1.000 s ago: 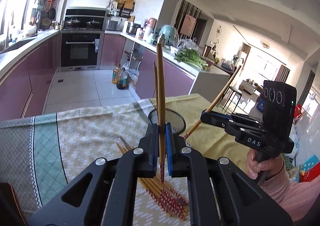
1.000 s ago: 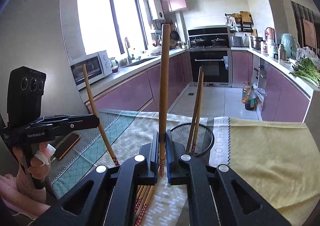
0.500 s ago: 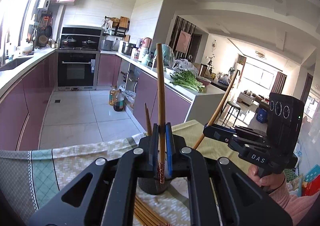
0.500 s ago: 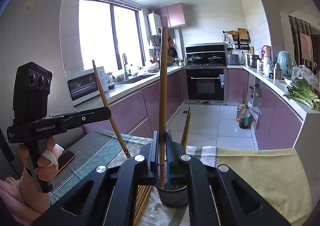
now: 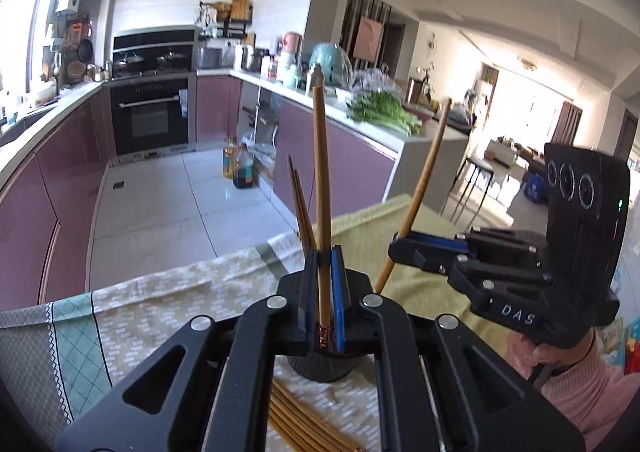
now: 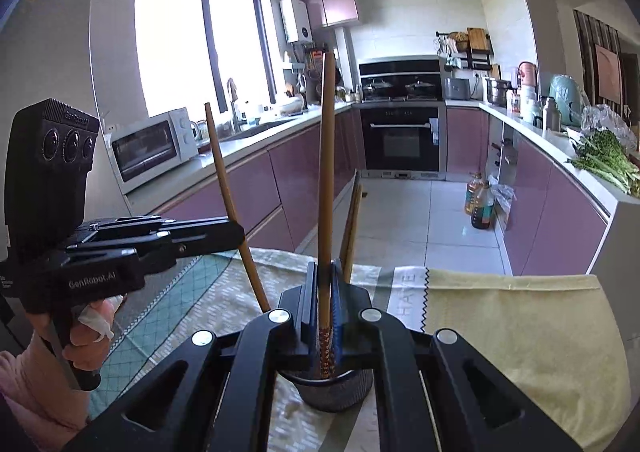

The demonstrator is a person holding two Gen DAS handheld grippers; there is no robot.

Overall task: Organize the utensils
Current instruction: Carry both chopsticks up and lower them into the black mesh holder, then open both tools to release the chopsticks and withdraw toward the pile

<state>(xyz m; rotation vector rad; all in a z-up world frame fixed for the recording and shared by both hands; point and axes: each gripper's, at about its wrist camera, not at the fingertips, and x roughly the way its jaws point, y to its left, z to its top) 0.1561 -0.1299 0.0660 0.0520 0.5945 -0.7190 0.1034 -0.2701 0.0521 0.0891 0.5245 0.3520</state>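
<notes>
My left gripper (image 5: 325, 292) is shut on a wooden chopstick (image 5: 321, 187) held upright, its patterned end just above the black mesh utensil cup (image 5: 324, 366). Two chopsticks (image 5: 301, 207) stand in the cup. My right gripper (image 6: 325, 300) is shut on another upright chopstick (image 6: 326, 179) over the same cup (image 6: 336, 392). Each gripper shows in the other's view: the right one (image 5: 404, 248) and the left one (image 6: 236, 230), both gripping their chopsticks. Several loose chopsticks (image 5: 304, 424) lie on the tablecloth (image 5: 160, 312) below the cup.
The table edge (image 5: 200, 260) faces a kitchen with purple cabinets, an oven (image 5: 152, 115) and oil bottles (image 5: 240, 167) on the floor. A yellow cloth (image 6: 520, 332) covers the table's right part. A microwave (image 6: 152, 145) sits on the left counter.
Both grippers have tilted and dropped closer over the mesh cup, bringing the lower ends of their chopsticks nearer its mouth. The two grippers have come closer together.
</notes>
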